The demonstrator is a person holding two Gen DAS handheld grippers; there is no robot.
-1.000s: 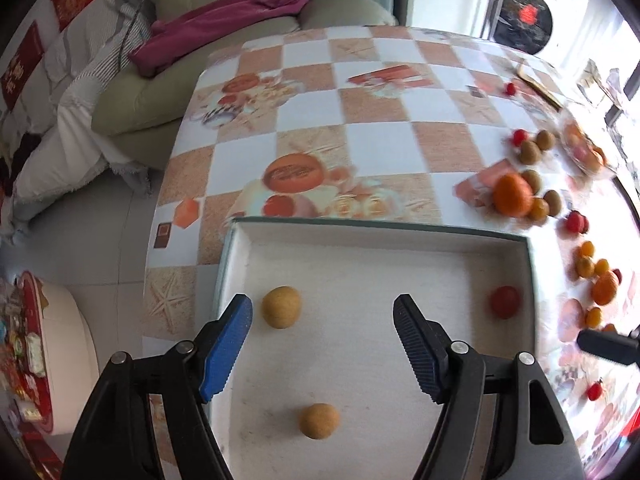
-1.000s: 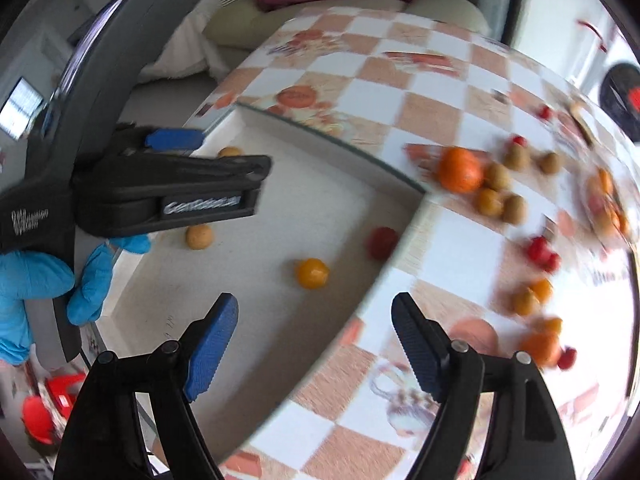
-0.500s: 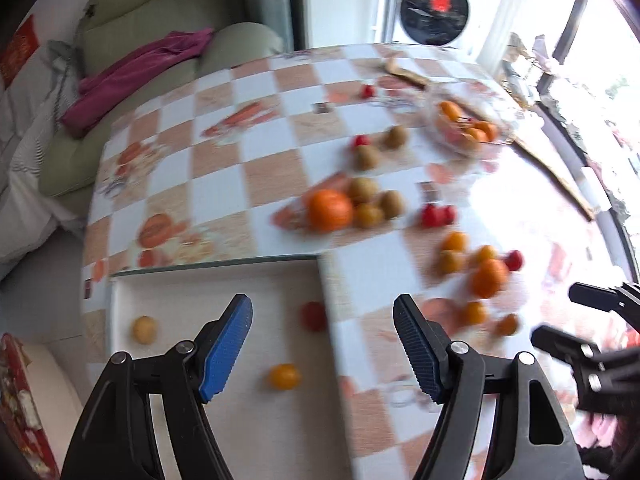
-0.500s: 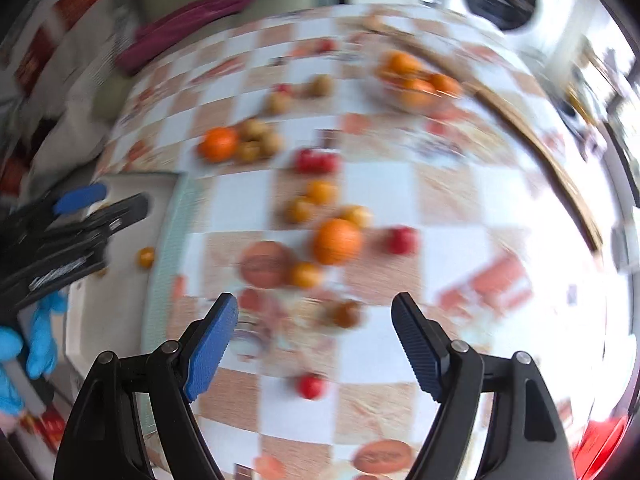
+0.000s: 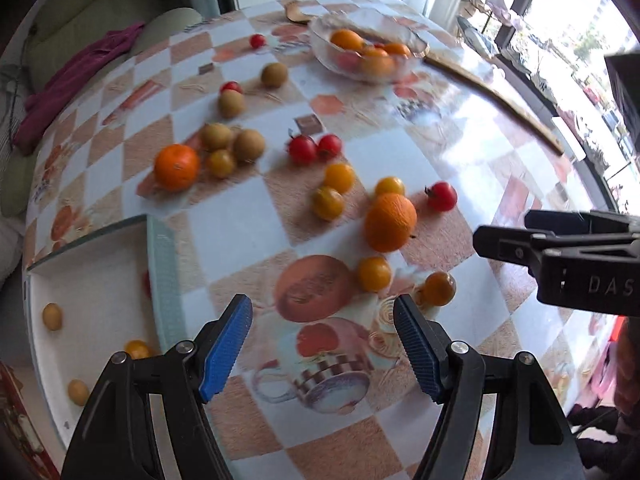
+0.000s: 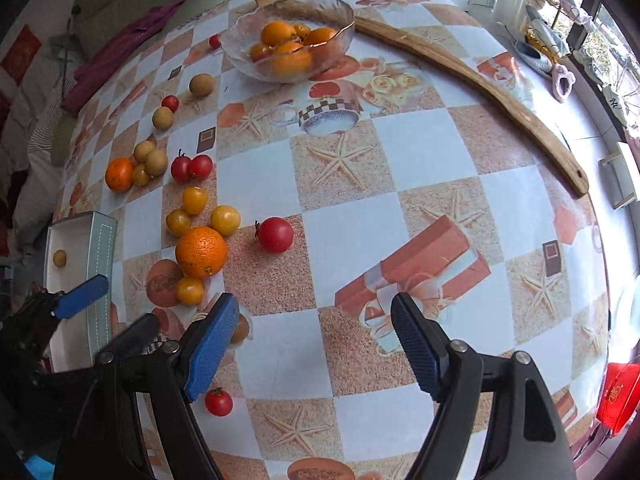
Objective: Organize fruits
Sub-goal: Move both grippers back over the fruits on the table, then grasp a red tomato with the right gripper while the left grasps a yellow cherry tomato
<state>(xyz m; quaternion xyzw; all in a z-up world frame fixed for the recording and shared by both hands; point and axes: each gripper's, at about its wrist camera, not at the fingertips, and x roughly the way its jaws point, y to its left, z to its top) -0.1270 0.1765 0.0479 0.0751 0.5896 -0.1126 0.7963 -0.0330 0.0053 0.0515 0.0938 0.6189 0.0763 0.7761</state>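
Loose fruit lies on the checked tablecloth: a large orange (image 5: 390, 222) (image 6: 201, 252), a second orange (image 5: 176, 166), yellow tomatoes (image 5: 374, 274), red tomatoes (image 6: 275, 234) and brown longans (image 5: 248, 144). A white box (image 5: 160, 264) (image 6: 100, 248) at the left holds a few small fruits. My left gripper (image 5: 322, 320) hovers open over the cloth just short of the yellow tomatoes. My right gripper (image 6: 314, 312) hangs over bare cloth to the right of the fruit. Its jaws are closing with nothing between them. A small red tomato (image 6: 218, 402) lies by its left finger.
A glass bowl (image 6: 240, 40) (image 5: 320, 40) of oranges stands at the far side. A long curved wooden stick (image 6: 480, 80) runs along the right edge. A green sofa with a magenta cloth (image 5: 80, 76) sits beyond the table's left.
Both grippers have swung right, away from the white box and over the scattered fruit. The box has slid to the left edge of both views.
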